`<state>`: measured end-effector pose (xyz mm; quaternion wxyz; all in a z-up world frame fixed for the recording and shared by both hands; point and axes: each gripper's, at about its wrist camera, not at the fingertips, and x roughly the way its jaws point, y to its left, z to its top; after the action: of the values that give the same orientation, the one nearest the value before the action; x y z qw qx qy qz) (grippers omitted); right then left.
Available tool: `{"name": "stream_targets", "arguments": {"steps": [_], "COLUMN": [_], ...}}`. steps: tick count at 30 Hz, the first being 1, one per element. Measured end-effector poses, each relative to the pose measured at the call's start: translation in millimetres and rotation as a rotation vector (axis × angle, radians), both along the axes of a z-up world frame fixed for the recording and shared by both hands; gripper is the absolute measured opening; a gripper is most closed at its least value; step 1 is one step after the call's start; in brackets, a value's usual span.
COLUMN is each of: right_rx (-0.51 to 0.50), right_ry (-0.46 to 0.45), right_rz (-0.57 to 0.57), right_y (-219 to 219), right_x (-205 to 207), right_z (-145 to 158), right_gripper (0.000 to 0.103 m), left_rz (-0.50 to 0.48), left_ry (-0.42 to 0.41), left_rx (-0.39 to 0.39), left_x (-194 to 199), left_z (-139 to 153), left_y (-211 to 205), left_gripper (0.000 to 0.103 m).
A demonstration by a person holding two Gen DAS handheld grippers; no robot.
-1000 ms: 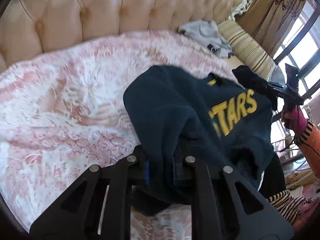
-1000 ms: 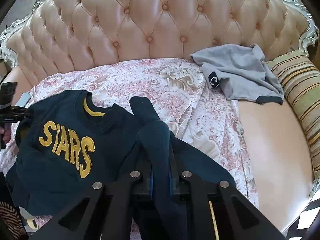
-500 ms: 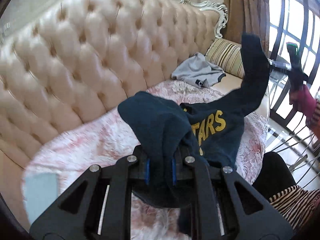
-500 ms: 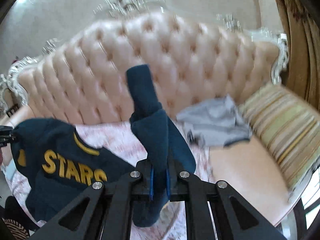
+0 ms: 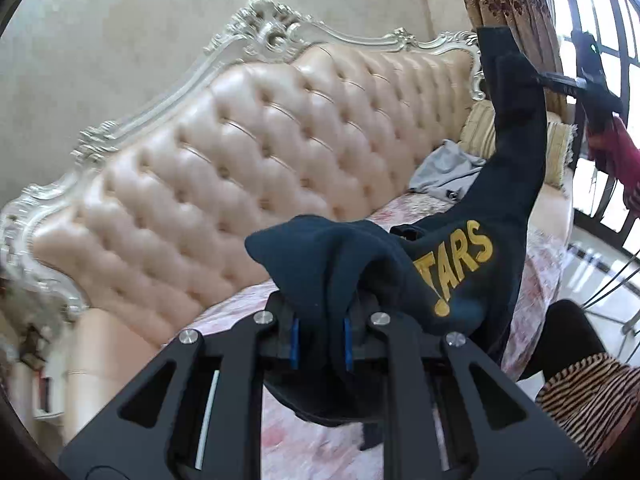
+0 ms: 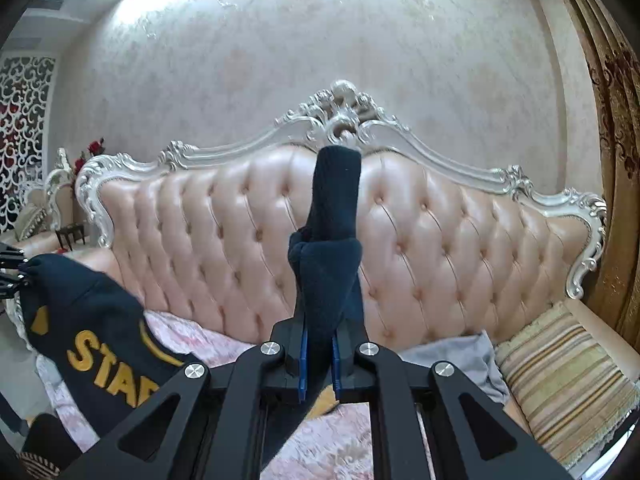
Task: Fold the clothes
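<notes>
A navy sweatshirt (image 5: 464,264) with yellow "STARS" lettering hangs in the air between both grippers, above the sofa. My left gripper (image 5: 320,340) is shut on a bunched fold of the sweatshirt at one shoulder. My right gripper (image 6: 318,360) is shut on the other side of the sweatshirt (image 6: 108,344), with a sleeve sticking up past the blue pads. In the left wrist view the right gripper (image 5: 560,80) shows at the upper right, held by a hand in a pink sleeve. The garment's lower part sags toward the seat.
A tufted cream sofa (image 6: 440,240) with a carved silver frame fills the background, its seat under a pink floral cover (image 6: 344,444). A grey garment (image 5: 444,172) and a striped cushion (image 6: 560,380) lie at the right end. Curtains (image 5: 480,4) and a window stand right.
Both grippers rose steeply and tilted upward, lifting the sweatshirt off the floral cover into the air. The views swung from the seat to the sofa back and wall.
</notes>
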<state>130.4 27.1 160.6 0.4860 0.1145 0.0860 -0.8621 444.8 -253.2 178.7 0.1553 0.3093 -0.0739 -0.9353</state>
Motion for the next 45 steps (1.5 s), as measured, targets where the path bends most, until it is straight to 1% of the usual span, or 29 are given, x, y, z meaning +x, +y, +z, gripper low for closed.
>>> {"name": "stream_targets", "arguments": {"steps": [3,7,10,13,16,18,20,22,25,28,30,33,36,38,40,42,45], "right_rx": [-0.051,-0.074,-0.081,-0.097,-0.103,-0.097,-0.085,-0.066,-0.020,0.039,0.075,0.091,0.082,0.076,0.086,0.099,0.111], "right_ry": [0.007,0.022,0.044,0.065,0.094,0.116,0.116,0.093,0.040,-0.007,-0.041,-0.098,-0.169,-0.208,-0.215,-0.221,-0.223], "right_rz": [0.026,0.058,0.062,0.059,0.053,0.044,0.028,0.005,-0.048,-0.095,-0.126,-0.177,-0.209,-0.223,-0.231,-0.232,-0.224], "right_y": [1,-1,-2,4,12,16,15,11,-8,-32,-47,-58,-61,-64,-66,-70,-81], "right_x": [13,28,34,42,48,48,42,29,-4,-42,-70,-107,-139,-157,-171,-184,-200], "right_z": [13,31,48,69,88,94,92,84,52,9,-29,-79,-118,-138,-150,-156,-157], "right_gripper": [0.009,0.009,0.009,0.009,0.009,0.009,0.009,0.009,0.009,0.009,0.009,0.009,0.009,0.009,0.009,0.009,0.009], "left_rz": [0.043,0.078,0.098,0.100,0.092,0.089,0.098,0.110,0.139,0.164,0.185,0.214,0.242,0.258,0.276,0.292,0.304], "left_ry": [0.025,0.037,0.049,0.059,0.043,0.017,-0.006,-0.029,-0.090,-0.138,-0.168,-0.203,-0.207,-0.199,-0.190,-0.179,-0.172], "left_rx": [-0.043,-0.089,-0.092,-0.067,-0.053,-0.047,-0.033,-0.012,0.002,0.003,-0.017,-0.033,-0.033,-0.042,-0.049,-0.029,-0.015], "left_x": [39,64,74,80,83,80,72,61,27,-15,-48,-88,-109,-116,-123,-131,-144], "left_z": [22,38,44,43,35,25,13,-1,-32,-72,-105,-152,-188,-201,-211,-216,-217], "left_y": [6,11,9,9,13,12,6,-3,-24,-39,-45,-53,-59,-62,-67,-77,-88], "left_gripper": [0.018,0.018,0.019,0.019,0.019,0.020,0.020,0.020,0.021,0.021,0.021,0.021,0.021,0.021,0.021,0.021,0.021]}}
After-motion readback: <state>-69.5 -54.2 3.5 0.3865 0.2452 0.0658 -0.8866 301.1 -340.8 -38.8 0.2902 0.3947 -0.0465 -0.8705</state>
